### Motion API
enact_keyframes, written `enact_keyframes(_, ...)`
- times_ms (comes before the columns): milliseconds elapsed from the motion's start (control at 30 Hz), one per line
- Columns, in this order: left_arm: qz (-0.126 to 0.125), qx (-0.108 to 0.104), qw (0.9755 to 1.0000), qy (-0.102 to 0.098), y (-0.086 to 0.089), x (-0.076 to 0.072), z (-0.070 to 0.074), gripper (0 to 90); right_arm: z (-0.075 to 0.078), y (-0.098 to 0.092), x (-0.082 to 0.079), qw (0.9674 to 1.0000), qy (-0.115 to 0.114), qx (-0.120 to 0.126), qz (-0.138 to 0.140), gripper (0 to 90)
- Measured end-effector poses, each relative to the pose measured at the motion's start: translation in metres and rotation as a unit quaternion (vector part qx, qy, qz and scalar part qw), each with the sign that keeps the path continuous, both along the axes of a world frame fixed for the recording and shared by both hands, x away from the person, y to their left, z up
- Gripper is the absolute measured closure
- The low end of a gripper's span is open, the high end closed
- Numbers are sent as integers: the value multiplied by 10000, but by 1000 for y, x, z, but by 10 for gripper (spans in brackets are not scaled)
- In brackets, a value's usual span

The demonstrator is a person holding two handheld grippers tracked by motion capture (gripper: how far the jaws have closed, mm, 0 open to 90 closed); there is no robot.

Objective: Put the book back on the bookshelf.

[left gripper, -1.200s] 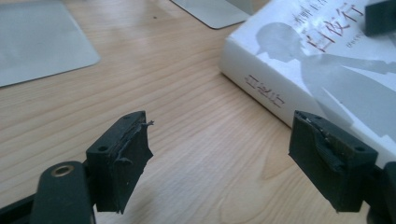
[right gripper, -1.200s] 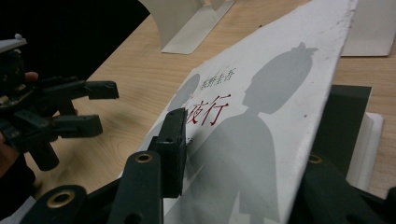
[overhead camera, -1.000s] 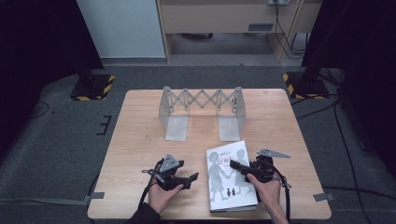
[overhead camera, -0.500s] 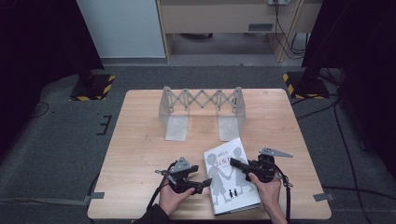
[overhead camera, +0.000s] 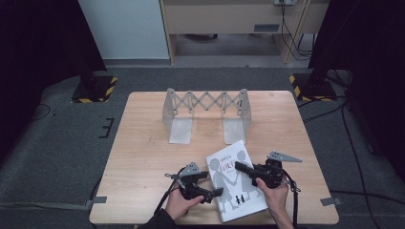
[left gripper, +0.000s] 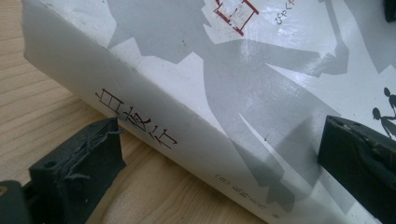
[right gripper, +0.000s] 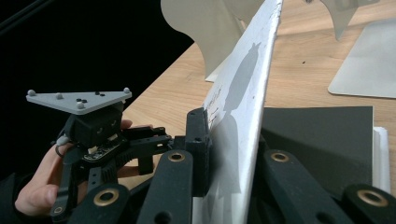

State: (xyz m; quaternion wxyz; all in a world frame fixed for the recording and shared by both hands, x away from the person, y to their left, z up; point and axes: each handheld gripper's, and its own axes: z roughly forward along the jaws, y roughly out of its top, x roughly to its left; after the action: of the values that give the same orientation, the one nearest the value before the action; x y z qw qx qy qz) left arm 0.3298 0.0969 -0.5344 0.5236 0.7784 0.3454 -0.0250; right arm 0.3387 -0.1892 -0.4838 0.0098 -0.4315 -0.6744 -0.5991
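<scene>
At the bottom centre of the high view a white book lies on the wooden table, its cover printed with grey figures and red characters. The left gripper sits at the book's lower left edge, held by the left hand. In the left gripper view its jaws stand apart, one on the wood at lower left, the other over the cover at right, with the book's spine running diagonally between them; they are open and not pinching it.

The right gripper reaches in from the right over the book, held by the right hand. In the right gripper view its jaws are closed on the front cover, which stands lifted nearly upright, the dark inner page laid bare to the right.

Farther up, in the middle of the high view, a grey folding rack stands on the table, well apart from the book.
</scene>
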Motion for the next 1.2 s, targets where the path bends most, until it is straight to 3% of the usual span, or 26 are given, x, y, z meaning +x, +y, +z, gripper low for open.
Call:
enact_keyframes(167,-26,-206,9996,188,1,2,-4,0,0,-1,-1,10000,-39,39,55,794)
enact_keyframes(367,-296,-434,9975,465,2,5,-8,0,2,0,-1,9996,-113,111,235,803)
enact_keyframes(567,-270,-346,9962,750,1,8,-10,0,-3,-1,6,9996,133,72,236,786)
enact_keyframes(700,-250,-322,9962,774,0,8,-10,0,-8,-2,8,9996,214,-38,191,748)
enact_keyframes(833,-198,-308,9964,766,0,7,-10,2,-11,0,7,9986,-36,-505,127,636)
enact_keyframes(967,-173,-324,9963,778,0,7,-10,12,-18,0,6,9964,-312,-789,31,513)
enact_keyframes(1033,-147,-351,9961,802,0,7,-11,15,-20,-1,6,9959,-333,-835,-33,476)
enact_keyframes(1133,-127,-348,9961,806,0,7,-11,17,-20,-1,4,9938,-463,-1009,-93,436)
enact_keyframes(1200,-104,-310,9964,786,-1,6,-10,22,-22,-1,5,9900,-553,-1290,-159,353)
